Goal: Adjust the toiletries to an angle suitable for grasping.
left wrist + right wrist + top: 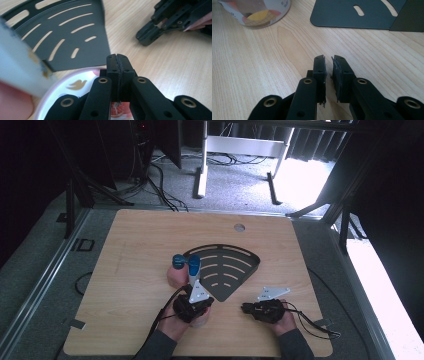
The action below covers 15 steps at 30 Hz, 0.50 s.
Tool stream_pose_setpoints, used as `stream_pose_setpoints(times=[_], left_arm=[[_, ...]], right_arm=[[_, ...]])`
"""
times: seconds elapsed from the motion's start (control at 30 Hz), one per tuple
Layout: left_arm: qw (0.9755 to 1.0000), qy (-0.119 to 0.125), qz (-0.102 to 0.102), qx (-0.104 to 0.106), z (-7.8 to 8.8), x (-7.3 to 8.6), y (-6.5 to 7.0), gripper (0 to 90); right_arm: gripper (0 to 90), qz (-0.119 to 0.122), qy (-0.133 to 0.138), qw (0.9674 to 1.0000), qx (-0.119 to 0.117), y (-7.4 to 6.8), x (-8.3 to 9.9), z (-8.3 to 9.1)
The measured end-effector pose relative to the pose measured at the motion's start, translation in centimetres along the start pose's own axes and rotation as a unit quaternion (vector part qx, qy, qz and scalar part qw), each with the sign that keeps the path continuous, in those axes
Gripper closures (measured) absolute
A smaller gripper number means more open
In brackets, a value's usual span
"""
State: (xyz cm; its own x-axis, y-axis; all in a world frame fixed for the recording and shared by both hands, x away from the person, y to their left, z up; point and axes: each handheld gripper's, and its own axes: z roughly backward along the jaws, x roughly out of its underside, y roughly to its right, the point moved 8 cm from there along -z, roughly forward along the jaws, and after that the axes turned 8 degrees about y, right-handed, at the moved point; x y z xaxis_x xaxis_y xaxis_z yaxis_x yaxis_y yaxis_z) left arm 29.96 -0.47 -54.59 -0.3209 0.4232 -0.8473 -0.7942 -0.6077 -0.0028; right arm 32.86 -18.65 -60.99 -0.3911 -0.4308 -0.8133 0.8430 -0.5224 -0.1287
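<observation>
High view: we see the left gripper [193, 307] near the counter's [130, 250] near edge, over a small pink cup [200, 318]. In the left gripper view its fingers [112, 65] are pressed together at the cup's white rim; we cannot tell if they pinch it. A blue and white bottle [193, 268] lies just far of it, long way pointing far. The right gripper [248, 308] rests to the right, fingers [320, 65] a little apart, holding nothing. The black tray [235, 282] lies between and beyond. The left gripper is nearer the bottle.
</observation>
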Motion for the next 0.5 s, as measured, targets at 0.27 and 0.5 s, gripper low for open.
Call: stream_pose_setpoints(times=[0.27, 0.5], left_arm=[[0.9994, 0.005, -0.012, 0.033, -1.5, -1.0, 2.4, 89.3], [0.9981, -0.003, -0.036, 0.049, -2.8, -1.9, 4.3, 89.3]], right_arm=[[79.4, 0.0, 0.0, 1.0, 0.001, 0.1, 0.0, 0.0], [79.3, -0.002, 0.001, 1.0, 0.005, 0.4, 0.1, 0.3]])
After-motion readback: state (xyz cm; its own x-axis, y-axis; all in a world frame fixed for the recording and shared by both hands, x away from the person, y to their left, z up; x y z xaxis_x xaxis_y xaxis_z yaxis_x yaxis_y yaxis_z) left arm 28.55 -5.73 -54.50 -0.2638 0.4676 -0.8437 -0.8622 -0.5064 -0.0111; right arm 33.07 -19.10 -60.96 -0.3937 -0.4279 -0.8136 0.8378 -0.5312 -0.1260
